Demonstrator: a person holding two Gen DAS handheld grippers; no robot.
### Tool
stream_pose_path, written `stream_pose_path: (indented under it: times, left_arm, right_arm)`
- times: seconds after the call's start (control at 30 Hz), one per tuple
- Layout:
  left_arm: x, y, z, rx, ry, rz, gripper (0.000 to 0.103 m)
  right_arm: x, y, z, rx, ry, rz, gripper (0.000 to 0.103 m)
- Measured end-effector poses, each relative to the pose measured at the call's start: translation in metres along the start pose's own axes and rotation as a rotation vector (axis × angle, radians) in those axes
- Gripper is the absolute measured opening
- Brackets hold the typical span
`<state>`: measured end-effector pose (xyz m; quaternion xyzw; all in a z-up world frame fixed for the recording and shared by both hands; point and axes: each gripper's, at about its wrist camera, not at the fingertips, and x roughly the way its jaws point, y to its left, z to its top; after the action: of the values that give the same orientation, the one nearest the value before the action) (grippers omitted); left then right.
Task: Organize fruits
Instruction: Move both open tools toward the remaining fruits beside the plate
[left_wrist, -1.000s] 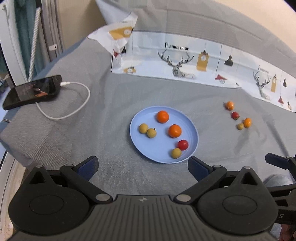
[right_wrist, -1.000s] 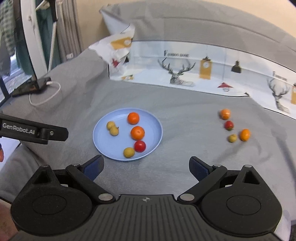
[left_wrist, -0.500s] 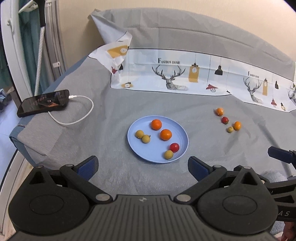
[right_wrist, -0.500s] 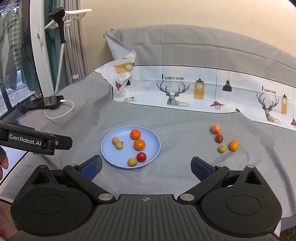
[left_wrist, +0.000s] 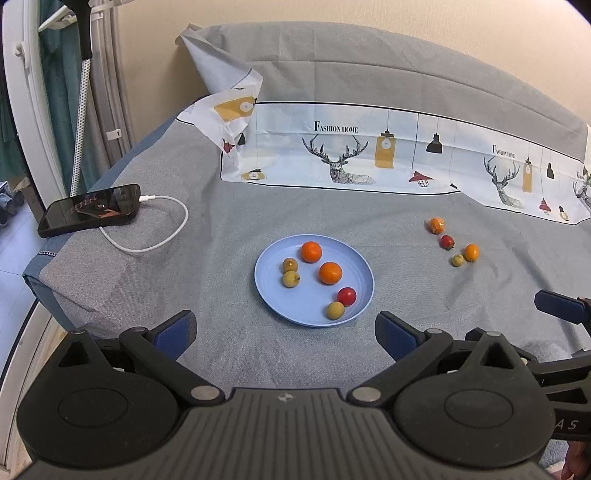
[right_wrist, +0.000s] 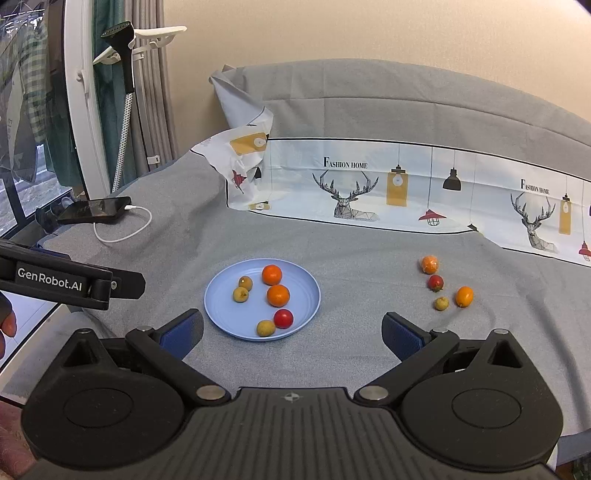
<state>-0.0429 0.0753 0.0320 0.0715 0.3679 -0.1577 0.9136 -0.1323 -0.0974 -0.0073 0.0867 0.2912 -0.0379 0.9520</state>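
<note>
A light blue plate (left_wrist: 284, 302) (right_wrist: 221, 310) lies on the grey cloth and holds two oranges (left_wrist: 330, 273) (right_wrist: 277, 295), a red tomato (left_wrist: 346, 296) (right_wrist: 283, 318) and three yellow-green fruits (left_wrist: 291, 278) (right_wrist: 266, 328). Several loose fruits lie on the cloth to its right: a peeled orange (left_wrist: 436, 224) (right_wrist: 430, 264), a red tomato (left_wrist: 447, 242) (right_wrist: 436, 282), a small yellow-green fruit (left_wrist: 458, 259) (right_wrist: 441, 303) and an orange kumquat (left_wrist: 471, 252) (right_wrist: 464, 296). My left gripper (left_wrist: 286, 332) and right gripper (right_wrist: 291, 334) are open, empty and held back from the plate.
A black phone (left_wrist: 90, 216) (right_wrist: 96, 210) with a white cable (left_wrist: 162, 236) lies at the left edge of the bed. A printed deer cloth (left_wrist: 369, 155) (right_wrist: 406, 188) runs along the back. The cloth drops off at the left and front edges.
Both grippers have drawn back and up from the plate, so the fruits look smaller and more wall shows. Nothing was grasped; the fruits stayed in place.
</note>
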Motion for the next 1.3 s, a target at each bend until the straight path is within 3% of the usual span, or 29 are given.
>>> stream_pose_path:
  times: [0.7,1.3]
  left_arm:
    - [0.011,0.004,0.001,0.004,0.025,-0.005,0.103]
    - [0.047,-0.004,0.015,0.021,0.096,-0.009,0.103]
  right_arm:
    - [0.01,0.001,0.0,-0.002,0.027,0.004,0.102]
    - [0.04,-0.009,0.0,0.04,0.088,0.004,0.102]
